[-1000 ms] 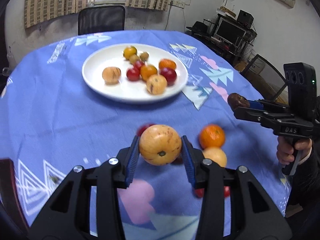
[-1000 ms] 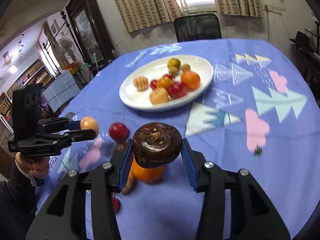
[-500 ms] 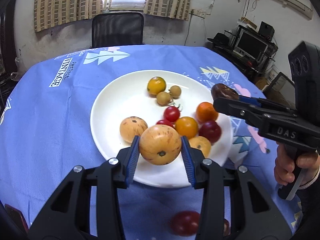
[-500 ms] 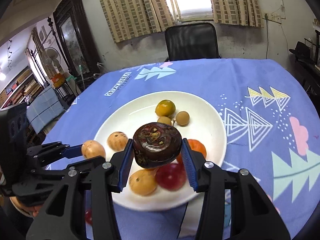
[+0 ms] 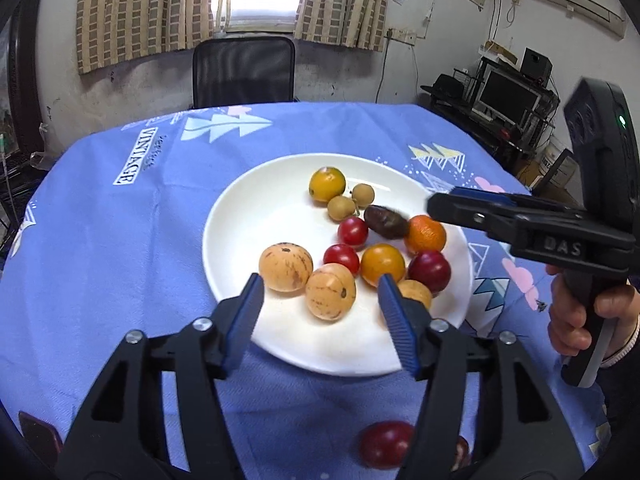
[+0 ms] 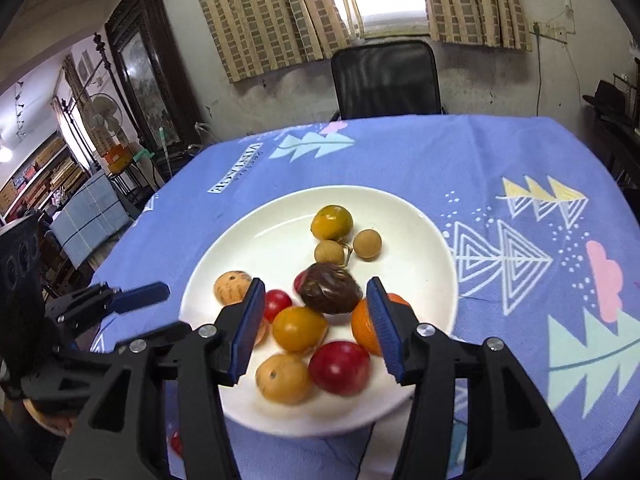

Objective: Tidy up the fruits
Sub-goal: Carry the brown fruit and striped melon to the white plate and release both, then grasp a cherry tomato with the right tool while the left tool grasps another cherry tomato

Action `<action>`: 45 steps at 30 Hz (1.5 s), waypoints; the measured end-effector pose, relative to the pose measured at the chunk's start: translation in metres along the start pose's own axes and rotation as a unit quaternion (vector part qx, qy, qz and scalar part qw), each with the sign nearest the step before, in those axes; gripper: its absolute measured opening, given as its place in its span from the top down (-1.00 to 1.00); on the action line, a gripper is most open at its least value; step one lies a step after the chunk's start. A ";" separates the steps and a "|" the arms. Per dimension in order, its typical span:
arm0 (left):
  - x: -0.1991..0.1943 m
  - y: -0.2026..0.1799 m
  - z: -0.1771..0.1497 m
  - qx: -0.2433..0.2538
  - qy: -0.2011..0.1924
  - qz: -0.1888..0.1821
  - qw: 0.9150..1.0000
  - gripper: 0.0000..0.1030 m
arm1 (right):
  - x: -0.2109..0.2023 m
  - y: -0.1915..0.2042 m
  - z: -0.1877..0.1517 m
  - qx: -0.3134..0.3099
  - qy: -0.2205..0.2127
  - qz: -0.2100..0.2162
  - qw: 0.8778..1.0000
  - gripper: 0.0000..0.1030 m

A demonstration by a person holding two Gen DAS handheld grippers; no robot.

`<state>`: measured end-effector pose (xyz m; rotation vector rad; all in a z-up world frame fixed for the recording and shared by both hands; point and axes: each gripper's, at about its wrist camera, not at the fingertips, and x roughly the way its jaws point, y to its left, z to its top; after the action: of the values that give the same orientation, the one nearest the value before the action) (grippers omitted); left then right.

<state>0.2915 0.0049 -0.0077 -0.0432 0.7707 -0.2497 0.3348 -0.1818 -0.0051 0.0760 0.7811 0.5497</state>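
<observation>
Mixed fruits, including a dark brown fruit (image 6: 330, 288), are held on the white plate (image 5: 256, 216). Both the left gripper (image 5: 320, 304) and right gripper (image 6: 316, 316) are spread wide, empty. A red fruit (image 5: 384, 444) off the plate at 6 o'clock is seen only from the left wrist.

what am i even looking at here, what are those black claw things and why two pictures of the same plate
Those are not robot arms. A person holds a two-finger gripper in each hand, and a fisheye camera on each looks forward along its fingers, so you get two views of one scene.

In the left wrist view the left gripper is open above a speckled tan fruit on the white plate. The right gripper, seen in its own view, is also open, with a dark brown fruit lying on the pile.

The plate sits on a blue tablecloth. A red fruit lies off the plate.
</observation>
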 end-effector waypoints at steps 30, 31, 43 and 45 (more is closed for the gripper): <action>-0.115 -0.017 -0.130 -0.038 -0.053 -0.025 0.998 -0.96 | -0.121 0.090 -0.228 0.031 0.035 -0.025 0.999 -0.34; -0.115 -0.017 -0.130 -0.039 -0.052 -0.025 0.998 -0.96 | -0.118 0.091 -0.227 0.032 0.037 -0.024 0.998 -0.34; -0.115 -0.017 -0.131 -0.041 -0.049 -0.023 0.998 -0.96 | -0.099 0.104 -0.222 0.012 0.068 -0.034 0.997 -0.13; -0.115 -0.016 -0.131 -0.043 -0.049 -0.023 0.998 -0.96 | -0.097 0.105 -0.222 0.010 0.073 -0.041 0.996 -0.01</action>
<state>0.1177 0.0235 -0.0211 -0.1544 0.6840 -0.2563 0.0799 -0.1699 -0.0733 0.0229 0.9275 0.4721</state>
